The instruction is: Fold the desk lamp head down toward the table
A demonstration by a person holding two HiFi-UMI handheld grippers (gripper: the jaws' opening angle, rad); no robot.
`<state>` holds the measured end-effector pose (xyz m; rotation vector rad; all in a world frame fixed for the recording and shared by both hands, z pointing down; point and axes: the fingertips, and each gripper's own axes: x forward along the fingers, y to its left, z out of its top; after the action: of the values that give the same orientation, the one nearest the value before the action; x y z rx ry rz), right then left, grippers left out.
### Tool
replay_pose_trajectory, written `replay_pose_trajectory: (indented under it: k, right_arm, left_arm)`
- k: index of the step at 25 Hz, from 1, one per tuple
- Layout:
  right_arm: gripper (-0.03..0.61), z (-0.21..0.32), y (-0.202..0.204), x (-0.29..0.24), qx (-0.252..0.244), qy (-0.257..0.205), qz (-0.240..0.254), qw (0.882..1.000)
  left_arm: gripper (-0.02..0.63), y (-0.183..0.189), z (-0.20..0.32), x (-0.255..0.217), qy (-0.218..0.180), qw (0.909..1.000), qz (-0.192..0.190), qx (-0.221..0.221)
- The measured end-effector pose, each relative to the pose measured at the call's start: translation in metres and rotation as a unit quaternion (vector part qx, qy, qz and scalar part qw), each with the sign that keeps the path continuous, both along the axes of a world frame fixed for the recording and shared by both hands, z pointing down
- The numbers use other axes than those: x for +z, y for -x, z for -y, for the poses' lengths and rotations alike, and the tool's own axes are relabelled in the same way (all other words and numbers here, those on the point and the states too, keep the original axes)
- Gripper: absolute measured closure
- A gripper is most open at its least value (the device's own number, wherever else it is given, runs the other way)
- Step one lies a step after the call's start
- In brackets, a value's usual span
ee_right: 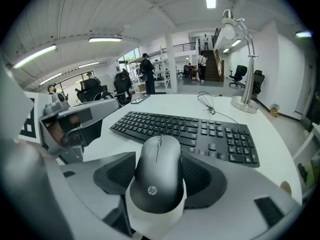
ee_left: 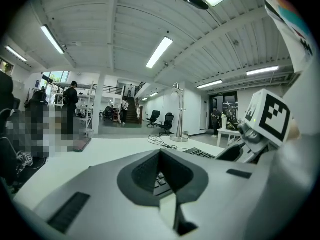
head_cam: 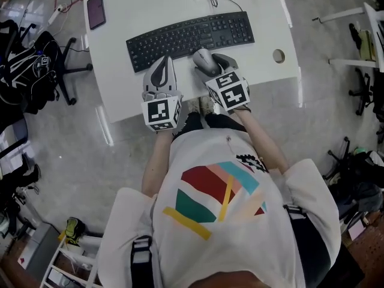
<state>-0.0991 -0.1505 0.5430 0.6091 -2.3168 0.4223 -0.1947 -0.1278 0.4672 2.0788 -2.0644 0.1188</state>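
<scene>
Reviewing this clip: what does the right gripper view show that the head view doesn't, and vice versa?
Only the right gripper view: the desk lamp with its upright arm and raised head, standing at the far side of the table, plus people in the room behind.

Only the head view: the person's patterned shirt, the floor, and a black bag left of the table.

Both: the keyboard, the mouse gripped between the jaws of the right tool, and the left tool.

blocked: keyboard (head_cam: 191, 38) ahead, mouse (ee_right: 157, 176) in right gripper (head_cam: 211, 60) | free: table (head_cam: 120, 14) left side
</scene>
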Motion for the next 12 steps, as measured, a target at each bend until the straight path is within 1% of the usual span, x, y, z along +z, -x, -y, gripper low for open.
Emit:
replay_pose_trajectory:
  k: [5, 8, 12]
  right_arm:
    - [0.288, 0.036, -0.035, -0.017, 0.057, -0.028, 0.003, 0.998]
    - [0.288, 0.062, -0.062, -0.026, 0.09, -0.051, -0.004, 0.995]
    - [0.288, 0.098, -0.103, -0.037, 0.13, -0.067, -0.005, 0.989]
  left_arm:
    - [0.569, -0.018, 0.02, 0.0, -0.003, 0.9995, 0.001, 0.031]
    - [0.569, -0.032, 0.033, -0.002, -0.004, 0.9988, 0.002, 0.05]
    - [0.569, -0.053, 0.048, -0.004, -0.006, 0.9975, 0.001, 0.07]
